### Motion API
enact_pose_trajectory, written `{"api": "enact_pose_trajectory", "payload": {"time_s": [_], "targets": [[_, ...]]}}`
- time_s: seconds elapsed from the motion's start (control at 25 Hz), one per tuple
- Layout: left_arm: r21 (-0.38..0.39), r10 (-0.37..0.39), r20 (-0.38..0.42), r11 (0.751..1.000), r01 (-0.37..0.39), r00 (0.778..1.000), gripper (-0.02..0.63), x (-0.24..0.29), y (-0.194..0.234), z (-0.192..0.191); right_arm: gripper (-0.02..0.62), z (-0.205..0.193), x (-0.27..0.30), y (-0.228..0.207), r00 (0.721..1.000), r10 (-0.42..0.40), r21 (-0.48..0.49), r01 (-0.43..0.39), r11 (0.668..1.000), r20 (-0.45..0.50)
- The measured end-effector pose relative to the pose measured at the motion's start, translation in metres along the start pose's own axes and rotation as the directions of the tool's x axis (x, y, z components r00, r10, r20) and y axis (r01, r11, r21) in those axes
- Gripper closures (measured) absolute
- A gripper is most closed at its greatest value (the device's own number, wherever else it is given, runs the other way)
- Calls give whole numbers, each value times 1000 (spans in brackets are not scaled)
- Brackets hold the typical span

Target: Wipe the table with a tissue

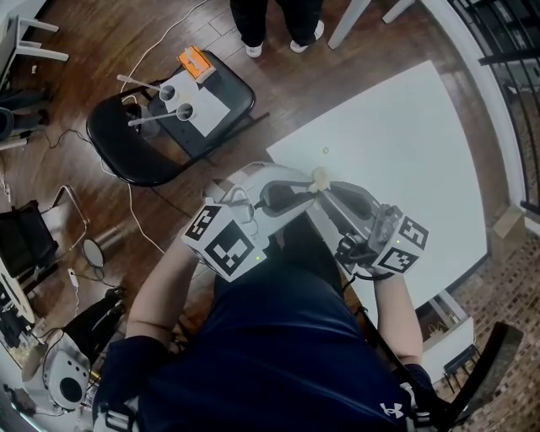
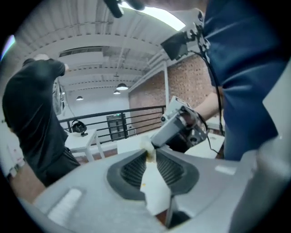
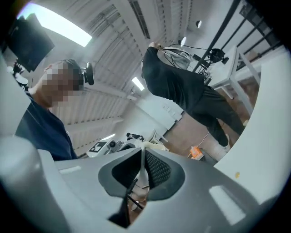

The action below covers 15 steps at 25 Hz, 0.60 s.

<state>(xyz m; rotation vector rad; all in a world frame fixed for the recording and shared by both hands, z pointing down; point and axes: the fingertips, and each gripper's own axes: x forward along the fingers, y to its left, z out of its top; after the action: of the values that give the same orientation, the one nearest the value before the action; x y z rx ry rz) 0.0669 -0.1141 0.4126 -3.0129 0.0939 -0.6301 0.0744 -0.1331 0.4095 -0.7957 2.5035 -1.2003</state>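
A small crumpled white tissue (image 1: 319, 178) hangs in the air over the near-left edge of the white table (image 1: 396, 143), between both grippers' tips. My left gripper (image 1: 310, 184) comes in from the left. In the left gripper view its jaws stand a little apart, a wedge-shaped gap filled by the tissue (image 2: 153, 182), so the left gripper (image 2: 150, 157) is open. My right gripper (image 1: 327, 187) meets it from the right. In the right gripper view the right gripper (image 3: 142, 154) is shut, its jaws pinching a thin fold of the tissue (image 3: 146, 146).
A black folding chair (image 1: 126, 143) on the wood floor at upper left carries paper, two cups and an orange item. A person (image 1: 278, 21) stands beyond it. A tiny speck (image 1: 326, 151) lies on the table. A railing runs along the right.
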Motion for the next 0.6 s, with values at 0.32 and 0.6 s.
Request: {"api": "enact_pose_trajectory", "payload": {"time_s": [0.32, 0.6], "targets": [[75, -60, -35, 995, 62, 998, 446, 6, -19, -5, 486, -1, 1, 4, 998, 55, 92, -54, 994, -3], [47, -60, -54, 997, 63, 997, 413, 9, -22, -12, 472, -5, 6, 6, 993, -91, -151, 78, 985, -79]]}}
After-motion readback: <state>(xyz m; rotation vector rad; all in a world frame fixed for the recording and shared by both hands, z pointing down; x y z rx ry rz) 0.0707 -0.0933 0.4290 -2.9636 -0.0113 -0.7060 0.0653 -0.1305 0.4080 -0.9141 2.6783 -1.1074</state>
